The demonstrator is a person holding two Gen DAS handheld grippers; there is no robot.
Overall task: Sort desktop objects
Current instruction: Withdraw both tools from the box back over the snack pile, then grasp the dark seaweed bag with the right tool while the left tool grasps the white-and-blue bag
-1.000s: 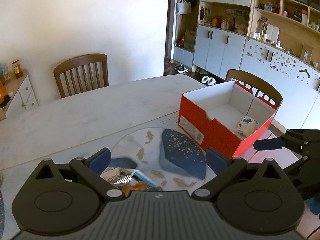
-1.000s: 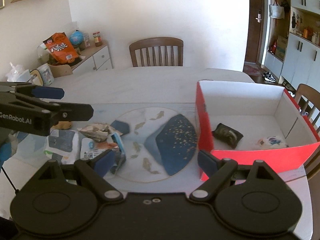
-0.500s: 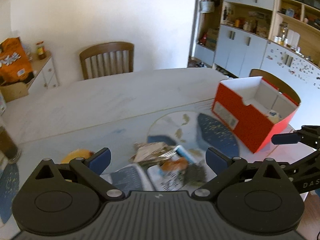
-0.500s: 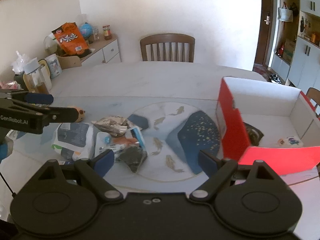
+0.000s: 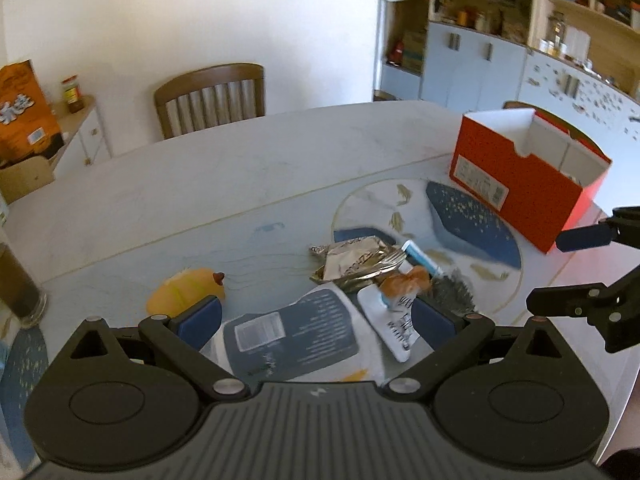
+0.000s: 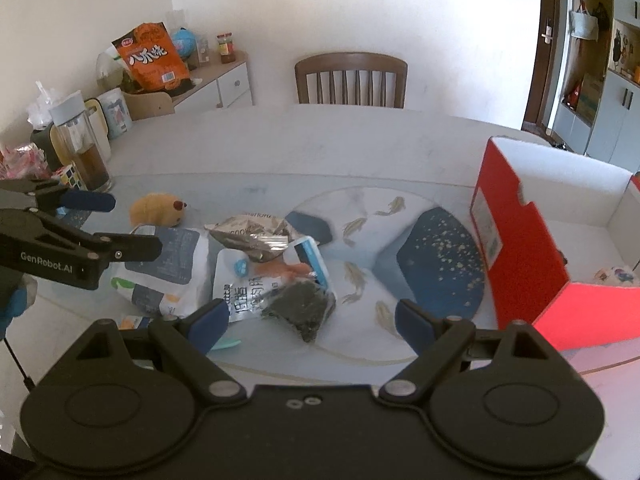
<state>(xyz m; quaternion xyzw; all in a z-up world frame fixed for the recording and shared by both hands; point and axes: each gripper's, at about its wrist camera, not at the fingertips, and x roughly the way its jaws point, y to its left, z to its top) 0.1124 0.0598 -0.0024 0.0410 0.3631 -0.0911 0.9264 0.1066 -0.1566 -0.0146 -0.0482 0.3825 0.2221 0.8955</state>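
Note:
A heap of snack packets lies on the table's glass mat: a dark blue-and-white bag (image 5: 288, 336) (image 6: 168, 264), a crumpled silver wrapper (image 5: 352, 260) (image 6: 252, 236), a white pouch (image 6: 244, 284) and a dark speckled packet (image 6: 300, 308). A yellow plush toy (image 5: 184, 292) (image 6: 156, 210) sits to their left. The red shoe box (image 5: 524, 176) (image 6: 520, 256) stands at the right with a small round item (image 6: 614, 276) inside. My left gripper (image 5: 316, 320) (image 6: 120, 224) hangs open above the blue bag. My right gripper (image 6: 312, 320) (image 5: 560, 272) is open just above the dark packet.
A glass bottle of dark liquid (image 6: 82, 148), a puzzle cube (image 6: 70, 174) and cups stand at the table's left edge. A wooden chair (image 6: 352, 78) is at the far side. A sideboard with an orange snack bag (image 6: 152, 58) lines the left wall.
Both grippers have swung left, away from the red box and over the packet heap. The left one now looks down on the blue bag and plush toy. Both stay open.

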